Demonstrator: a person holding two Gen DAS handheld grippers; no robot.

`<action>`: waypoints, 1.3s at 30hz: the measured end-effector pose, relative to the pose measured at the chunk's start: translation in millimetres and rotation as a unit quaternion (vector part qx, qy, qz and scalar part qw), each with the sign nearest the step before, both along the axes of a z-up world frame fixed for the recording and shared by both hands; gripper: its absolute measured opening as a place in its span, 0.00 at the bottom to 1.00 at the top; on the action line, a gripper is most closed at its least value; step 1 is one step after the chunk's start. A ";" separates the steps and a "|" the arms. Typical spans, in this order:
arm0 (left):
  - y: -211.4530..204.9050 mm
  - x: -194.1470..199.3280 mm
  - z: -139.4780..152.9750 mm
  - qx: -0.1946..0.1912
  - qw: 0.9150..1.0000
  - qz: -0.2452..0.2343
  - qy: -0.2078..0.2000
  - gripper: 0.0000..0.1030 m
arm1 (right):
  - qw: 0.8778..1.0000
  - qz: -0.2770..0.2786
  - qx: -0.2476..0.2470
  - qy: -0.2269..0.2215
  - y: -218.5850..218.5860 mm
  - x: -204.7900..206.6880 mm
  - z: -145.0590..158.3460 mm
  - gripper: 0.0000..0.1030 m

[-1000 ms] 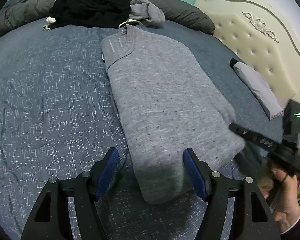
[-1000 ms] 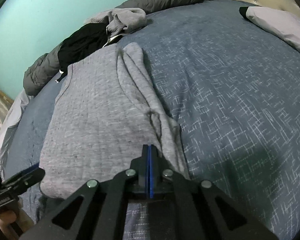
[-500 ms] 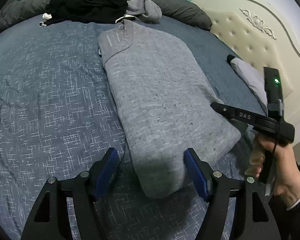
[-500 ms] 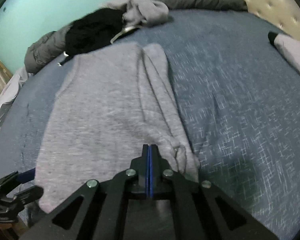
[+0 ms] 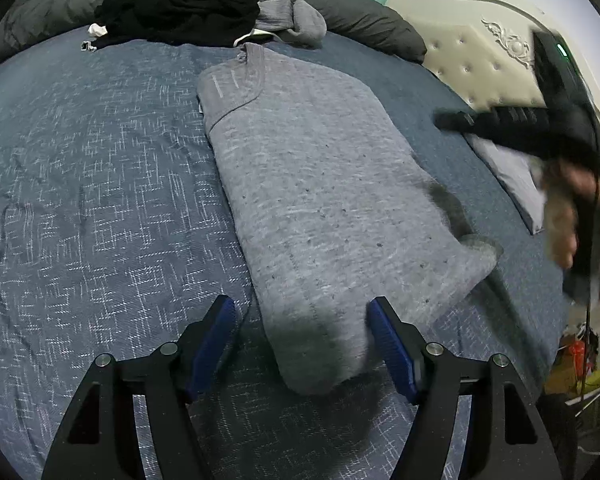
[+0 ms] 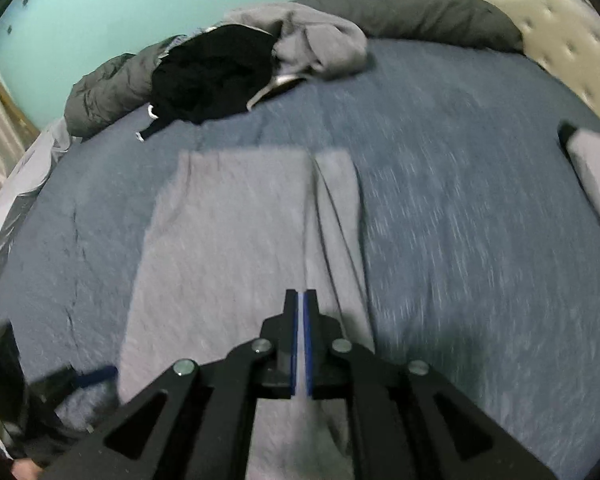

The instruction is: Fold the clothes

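Between the left hand-held gripper's [image 5: 302, 340] spread pads lies the grey sweater [image 5: 324, 200].

A sweater [image 5: 324, 208] lies lengthwise mid-bed [image 5: 80, 200]. Beyond it sits a clothes pile [image 5: 188, 8], pillows [image 5: 364, 24] behind that. A folded garment [image 5: 512, 176] lies right, near the headboard [image 5: 472, 64].

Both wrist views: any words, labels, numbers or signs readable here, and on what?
None can be read.
Right gripper, seen from the left wrist: marks on its finger are blurred by motion.
Grey top: pale stripes near the collar, no letters.
Headboard: carved ornament only.
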State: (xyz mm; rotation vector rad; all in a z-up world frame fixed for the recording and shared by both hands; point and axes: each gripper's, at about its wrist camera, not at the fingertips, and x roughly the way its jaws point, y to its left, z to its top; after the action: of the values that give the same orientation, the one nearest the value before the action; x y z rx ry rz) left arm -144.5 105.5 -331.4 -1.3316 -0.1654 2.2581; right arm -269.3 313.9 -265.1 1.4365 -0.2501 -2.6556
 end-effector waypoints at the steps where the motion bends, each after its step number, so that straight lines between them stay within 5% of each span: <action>1: -0.4 0.2 -0.3 0.001 1.000 0.000 -0.001 0.71 | 1.000 0.015 -0.002 -0.001 -4.1 -9.2 2.5 0.02; 10: -4.2 1.3 -4.3 0.004 1.000 -0.004 0.004 0.75 | 0.999 0.030 0.001 -0.038 -9.6 -95.5 -17.4 0.02; 15: -6.8 2.5 -8.7 0.010 1.000 -0.005 0.004 0.77 | 0.996 0.040 0.046 -0.072 -13.7 -133.9 -43.4 0.02; 25: -8.7 6.0 -11.3 0.021 1.000 0.000 0.000 0.77 | 0.992 0.049 0.046 -0.102 -5.7 -158.9 -74.1 0.00; 31: -6.2 12.3 -8.7 0.019 1.000 0.020 -0.001 0.77 | 0.995 0.058 0.033 -0.068 -2.3 -118.3 -29.5 0.00; 39: -8.4 25.3 -7.2 0.019 0.999 0.038 0.000 0.77 | 0.992 0.116 0.006 -0.051 -0.7 23.8 -0.9 0.00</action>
State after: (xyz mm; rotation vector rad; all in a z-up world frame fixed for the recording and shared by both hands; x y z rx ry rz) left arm -119.2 97.1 -338.5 -1.3264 -0.2615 2.3069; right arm -245.5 313.2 -266.0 1.5054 -0.0709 -2.4077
